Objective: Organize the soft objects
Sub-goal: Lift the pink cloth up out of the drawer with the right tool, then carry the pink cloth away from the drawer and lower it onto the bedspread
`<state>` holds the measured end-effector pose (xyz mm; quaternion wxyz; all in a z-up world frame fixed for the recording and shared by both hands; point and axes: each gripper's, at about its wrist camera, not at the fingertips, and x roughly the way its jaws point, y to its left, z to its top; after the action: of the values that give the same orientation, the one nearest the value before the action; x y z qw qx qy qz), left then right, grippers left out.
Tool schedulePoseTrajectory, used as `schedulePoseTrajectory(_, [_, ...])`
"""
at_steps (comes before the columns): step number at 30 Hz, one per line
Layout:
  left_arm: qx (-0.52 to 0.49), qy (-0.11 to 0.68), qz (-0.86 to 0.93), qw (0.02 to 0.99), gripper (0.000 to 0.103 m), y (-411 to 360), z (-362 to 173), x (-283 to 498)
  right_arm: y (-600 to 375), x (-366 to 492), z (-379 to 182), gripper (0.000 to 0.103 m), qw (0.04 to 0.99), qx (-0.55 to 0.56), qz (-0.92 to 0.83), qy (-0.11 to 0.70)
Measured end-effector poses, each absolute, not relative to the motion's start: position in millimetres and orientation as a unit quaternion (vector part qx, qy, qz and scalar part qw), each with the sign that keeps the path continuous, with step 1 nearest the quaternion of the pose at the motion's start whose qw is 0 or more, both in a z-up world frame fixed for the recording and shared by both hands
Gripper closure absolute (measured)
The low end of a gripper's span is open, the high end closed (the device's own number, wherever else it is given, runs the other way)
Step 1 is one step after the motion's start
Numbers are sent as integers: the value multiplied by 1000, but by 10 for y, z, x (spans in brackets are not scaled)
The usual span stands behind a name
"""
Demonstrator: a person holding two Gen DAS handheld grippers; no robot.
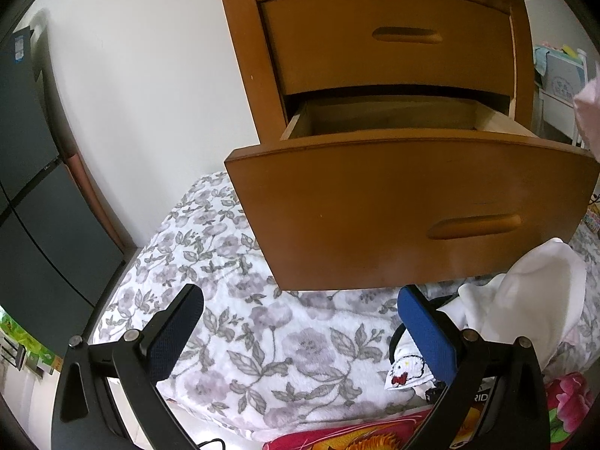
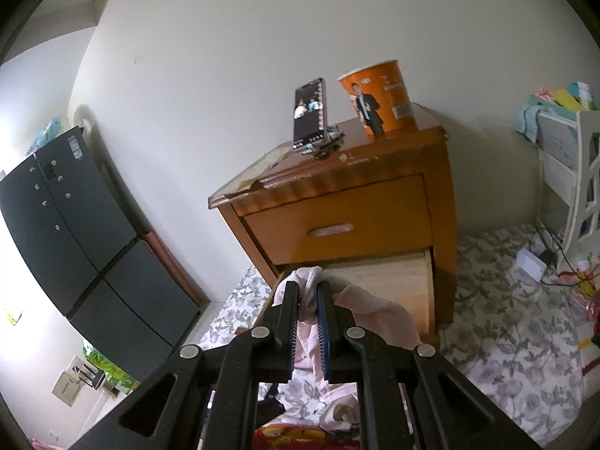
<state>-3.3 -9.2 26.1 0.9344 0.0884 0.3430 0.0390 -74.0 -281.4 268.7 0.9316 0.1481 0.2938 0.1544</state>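
Pink cloth (image 2: pixel 369 305) hung clamped in the right gripper (image 2: pixel 308 302), the open drawer (image 2: pixel 390 281) just beyond its fingers (presumably its destination); left gripper (image 1: pixel 300 322) gaped wide, empty.

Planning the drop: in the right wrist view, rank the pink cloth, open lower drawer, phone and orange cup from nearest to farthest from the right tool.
1. pink cloth, clamped in the right tool
2. open lower drawer, just beyond
3. phone, on top, left
4. orange cup, on top, right, slightly farther back
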Motion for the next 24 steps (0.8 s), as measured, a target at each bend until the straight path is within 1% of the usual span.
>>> schedulePoseTrajectory(11, [99,332,37,937,0,-129,280,-91,-2910,-814,2388,93,921,154,147,325])
schedulePoseTrajectory(24, [97,333,37,937,0,-122,283,-90,-2648,-638,2003,93,899,146,166,378])
